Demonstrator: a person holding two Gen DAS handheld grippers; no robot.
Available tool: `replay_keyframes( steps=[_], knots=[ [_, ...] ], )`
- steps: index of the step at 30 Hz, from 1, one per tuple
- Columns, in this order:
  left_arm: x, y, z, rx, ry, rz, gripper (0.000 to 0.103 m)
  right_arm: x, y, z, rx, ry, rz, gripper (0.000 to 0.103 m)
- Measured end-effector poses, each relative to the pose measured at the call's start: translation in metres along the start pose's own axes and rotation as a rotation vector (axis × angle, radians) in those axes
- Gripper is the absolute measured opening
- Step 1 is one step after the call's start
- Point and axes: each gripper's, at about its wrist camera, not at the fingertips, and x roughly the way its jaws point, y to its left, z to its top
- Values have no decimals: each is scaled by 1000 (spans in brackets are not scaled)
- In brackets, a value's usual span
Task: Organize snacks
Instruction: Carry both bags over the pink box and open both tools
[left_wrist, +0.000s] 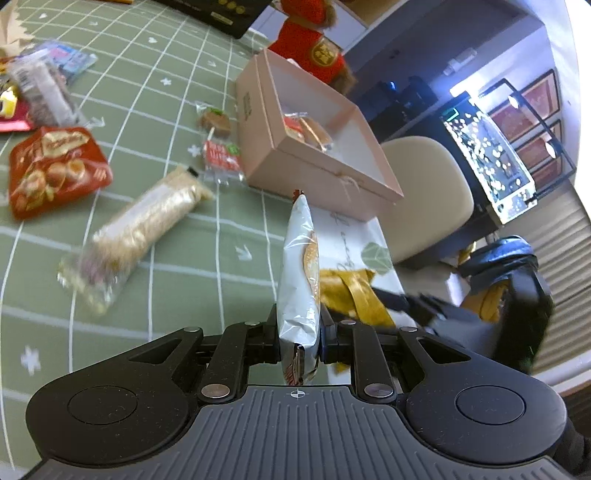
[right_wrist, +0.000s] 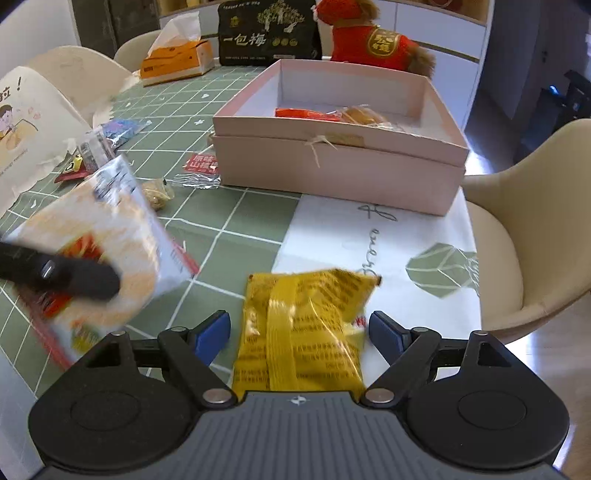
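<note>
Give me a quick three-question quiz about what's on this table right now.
1. True or false: the pink box is empty.
2. What does the left hand-held gripper hold? A) silver snack bag B) tissue box C) plush toy
3. What colour is the packet between the right hand-held gripper's open fingers?

Key: 1. False, snacks lie inside. 2. A, the silver snack bag. 3. Yellow.

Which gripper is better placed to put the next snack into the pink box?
Left. The left gripper is already shut on the white snack packet, lifted off the table and pointing toward the pink box. The right gripper is open, straddling the yellow packet, not yet gripping it.
</note>
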Motion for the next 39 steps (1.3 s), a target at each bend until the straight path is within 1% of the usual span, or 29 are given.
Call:
replay_keyframes(
  steps=[1, 3, 5, 8, 9, 11, 13, 15, 16, 18, 20, 21, 23, 25, 27, 28, 30, 31, 34, 36, 37, 39],
  knots=[
    [-2, -3, -3, 1, 3, -7, 21, -1, 1, 2, -8, 6, -7, 69],
    [-6, -7, -8, 12, 4, -16, 21, -7, 0, 4, -29, 33, -5, 66],
    [-10, -14, -10, 29, 6, -31, 21, -23, -4, 6, -35, 22, 18, 63],
    [-19, -26, -5, 37, -4, -92, 21, -63, -12, 12, -63, -33, 45, 63],
    [-23, -31, 1, 42, -17, -121, 21, -81, -17, 17, -70, -75, 47, 63],
    [-32, -45, 23, 66, -61, -162, 21, -108, -26, 30, -72, -153, 30, 63],
    [-38, -58, 53, 105, -109, -179, 21, -132, -39, 48, -45, -230, -1, 63],
    [-40, -75, 90, 155, -179, -162, 21, -147, -52, 66, 1, -280, -10, 63],
    [-36, -80, 106, 166, -196, -152, 21, -152, -58, 73, 26, -301, -18, 63],
    [-14, -86, 141, 144, -192, -140, 21, -157, -65, 81, 64, -334, -46, 63],
    [17, -91, 163, 147, -178, -97, 21, -158, -71, 82, 92, -354, -64, 63],
    [36, -93, 169, 159, -152, -71, 21, -157, -73, 82, 111, -349, -64, 63],
    [76, -97, 173, 189, -80, -46, 21, -152, -75, 78, 133, -331, -58, 63],
    [111, -95, 173, 208, -19, -41, 21, -147, -77, 75, 146, -310, -70, 63],
    [136, -90, 174, 234, 8, -20, 23, -141, -78, 72, 148, -282, -97, 63],
    [140, -87, 173, 247, -8, 8, 25, -137, -80, 71, 150, -263, -113, 63],
    [134, -80, 173, 240, -70, 76, 25, -132, -81, 69, 155, -232, -128, 63],
    [125, -75, 174, 217, -103, 87, 25, -132, -83, 69, 159, -224, -125, 63],
    [82, -55, 172, 138, -187, 35, 25, -124, -91, 80, 172, -204, -107, 63],
    [48, -43, 163, 106, -231, 31, 25, -111, -94, 101, 189, -202, -72, 63],
    [33, -39, 158, 96, -242, 42, 25, -102, -95, 113, 196, -198, -46, 63],
    [11, -26, 144, 83, -224, 91, 25, -74, -98, 143, 229, -174, 10, 63]
  ],
)
